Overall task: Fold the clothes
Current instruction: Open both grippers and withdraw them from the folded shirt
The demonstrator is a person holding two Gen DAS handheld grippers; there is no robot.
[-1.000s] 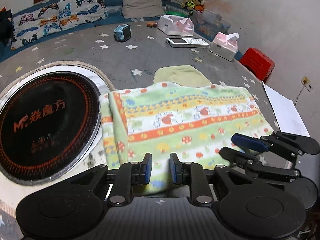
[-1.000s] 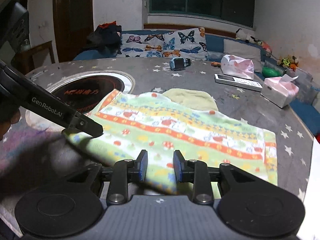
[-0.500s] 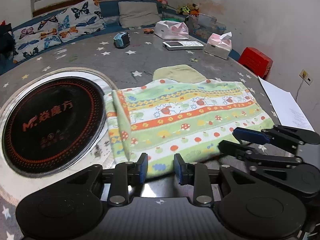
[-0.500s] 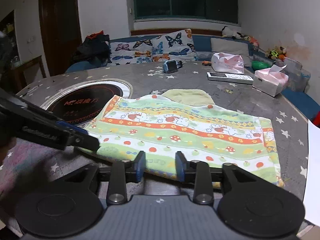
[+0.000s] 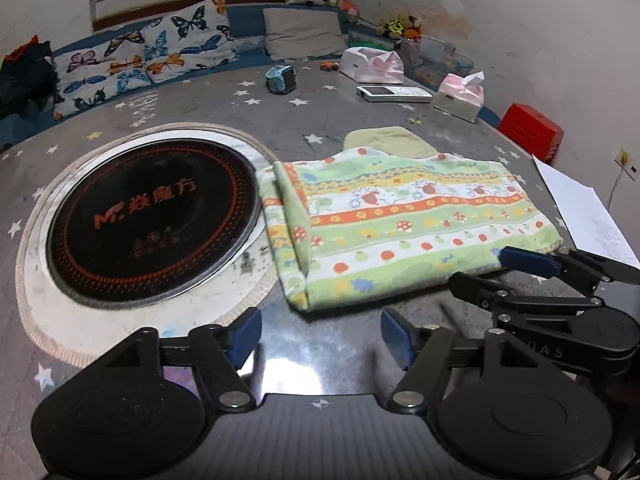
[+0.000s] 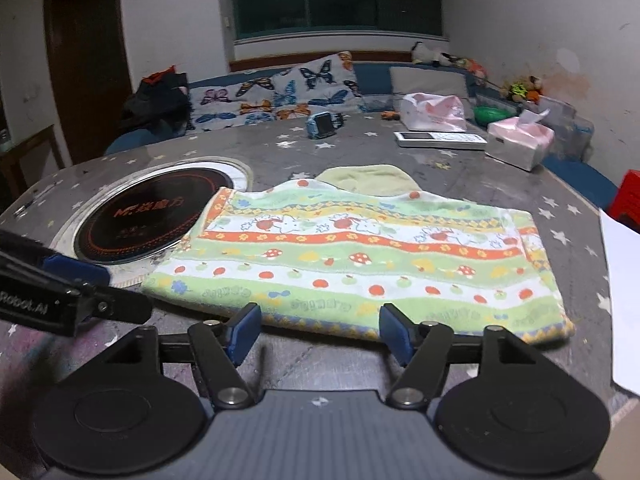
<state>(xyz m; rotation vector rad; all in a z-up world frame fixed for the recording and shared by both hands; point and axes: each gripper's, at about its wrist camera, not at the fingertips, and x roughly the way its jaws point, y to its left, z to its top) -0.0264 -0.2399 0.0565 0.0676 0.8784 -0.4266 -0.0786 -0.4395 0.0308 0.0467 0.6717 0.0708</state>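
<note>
A striped green, orange and white garment [image 5: 404, 224] printed with mushrooms and apples lies folded flat on the grey star-patterned table; it also shows in the right wrist view [image 6: 360, 256]. A plain pale-green cloth [image 5: 386, 142] pokes out from behind it. My left gripper [image 5: 320, 338] is open and empty, just short of the garment's near left corner. My right gripper [image 6: 320, 330] is open and empty at the garment's near edge. It shows in the left wrist view [image 5: 492, 270] at the garment's near right corner. The left gripper's fingers [image 6: 76, 268] show at the left of the right wrist view.
A round black hotplate [image 5: 150, 220] is set in the table left of the garment. White paper [image 5: 584, 208] lies at the right edge. A remote [image 5: 394, 93], tissue boxes [image 5: 460, 98], a blue watch [image 5: 281, 79] and a red stool [image 5: 530, 130] sit beyond. Butterfly cushions [image 5: 152, 54] line the bench.
Both grippers were nearly shut at the garment's near edge. They have opened wide, let it go and drawn back. The garment now lies flat on the table.
</note>
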